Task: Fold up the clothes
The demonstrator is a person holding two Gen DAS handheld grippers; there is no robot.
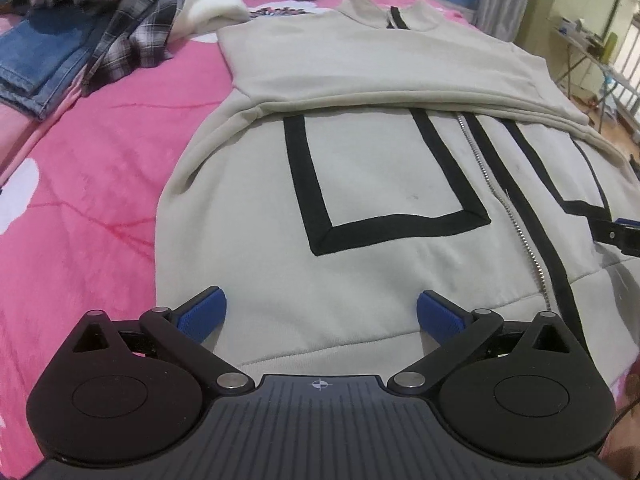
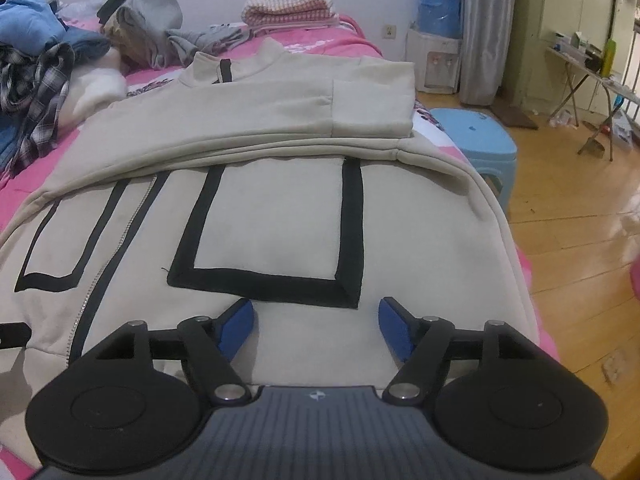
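A: Where is the beige zip-up jacket (image 1: 360, 184)?
B: Flat on the pink bed (image 1: 80, 208), sleeves folded across; the left gripper (image 1: 321, 314) stands with jaws wide apart over the hem, gripping nothing.
A: And the right gripper (image 2: 316, 326)?
B: Jaws parted, empty, above the hem.

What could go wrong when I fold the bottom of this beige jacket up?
1. The sleeves lie loosely folded across the chest, so lifting the hem may shift them.
2. The jacket reaches the bed's edge above the blue stool and could slide off.
3. The zipper may bunch the fold.
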